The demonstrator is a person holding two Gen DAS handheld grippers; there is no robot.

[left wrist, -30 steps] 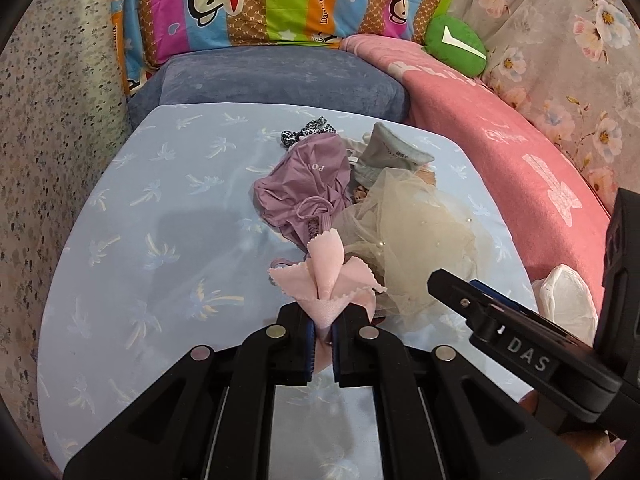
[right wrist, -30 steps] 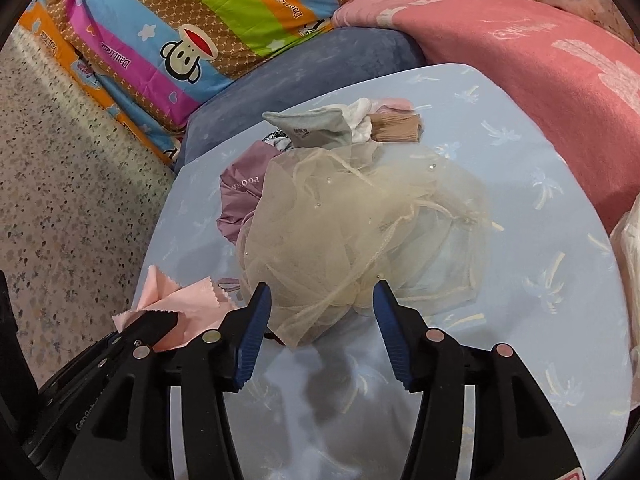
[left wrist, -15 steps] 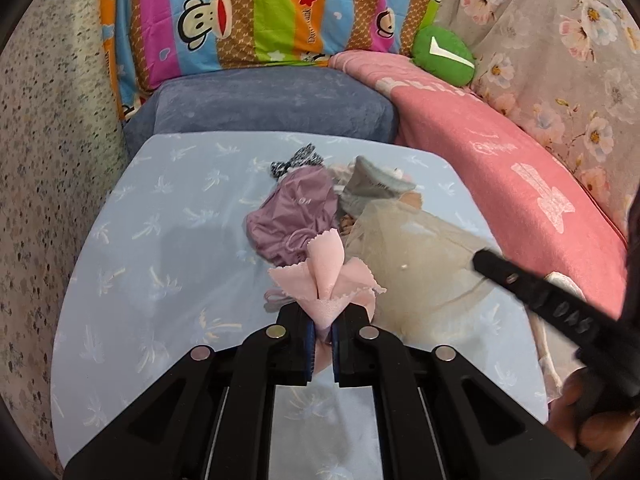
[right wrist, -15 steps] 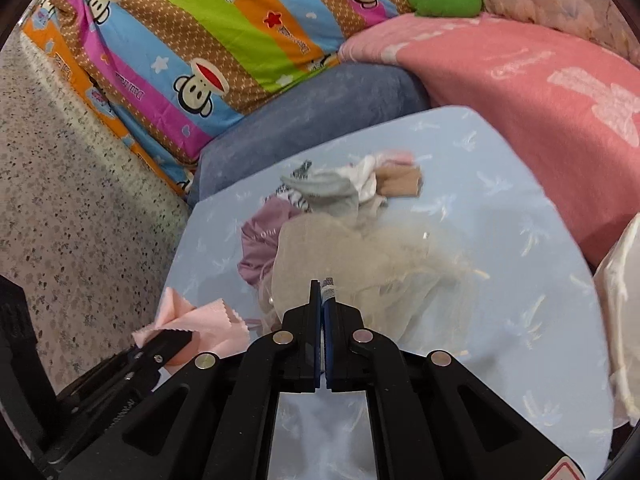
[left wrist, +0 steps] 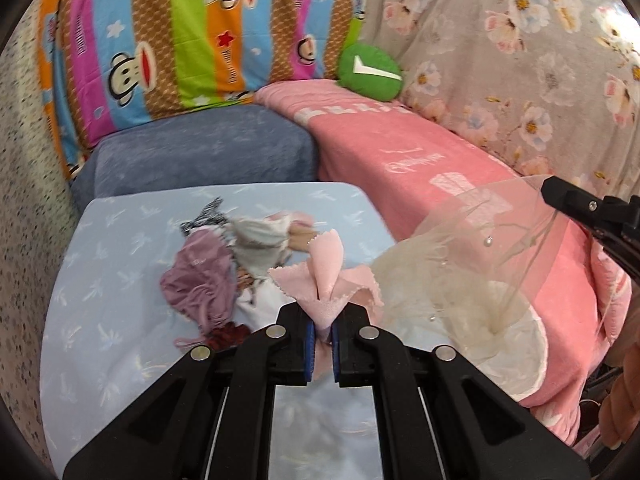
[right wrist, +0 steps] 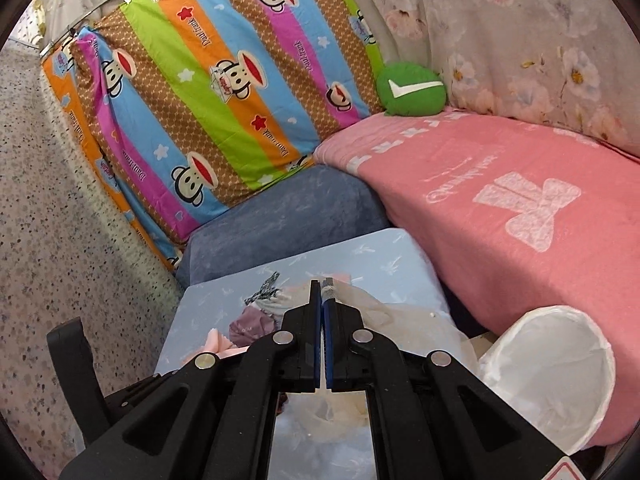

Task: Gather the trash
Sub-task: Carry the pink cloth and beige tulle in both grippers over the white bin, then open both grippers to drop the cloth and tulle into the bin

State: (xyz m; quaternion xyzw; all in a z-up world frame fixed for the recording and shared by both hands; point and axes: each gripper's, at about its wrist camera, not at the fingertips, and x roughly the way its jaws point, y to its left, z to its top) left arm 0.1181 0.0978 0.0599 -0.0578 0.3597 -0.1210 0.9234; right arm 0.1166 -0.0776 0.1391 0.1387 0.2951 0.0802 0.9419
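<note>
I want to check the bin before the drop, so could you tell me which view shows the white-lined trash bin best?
The right wrist view: the white-lined trash bin shows its whole open mouth beside the pink blanket. In the left wrist view, cream tulle hangs across it.

Striped monkey-print quilt (right wrist: pixel 224 92) upright behind blue-grey cushion (right wrist: pixel 280 216). Pink blanket (right wrist: pixel 500 208) beside it, green round pillow (right wrist: pixel 412 88) at its far end. Floral drape (left wrist: pixel 520 60) behind. Speckled floor (right wrist: pixel 52 220) left.

Speckled floor (right wrist: pixel 60 220); pink (blanketed) sofa (right wrist: pixel 500 208).
</note>
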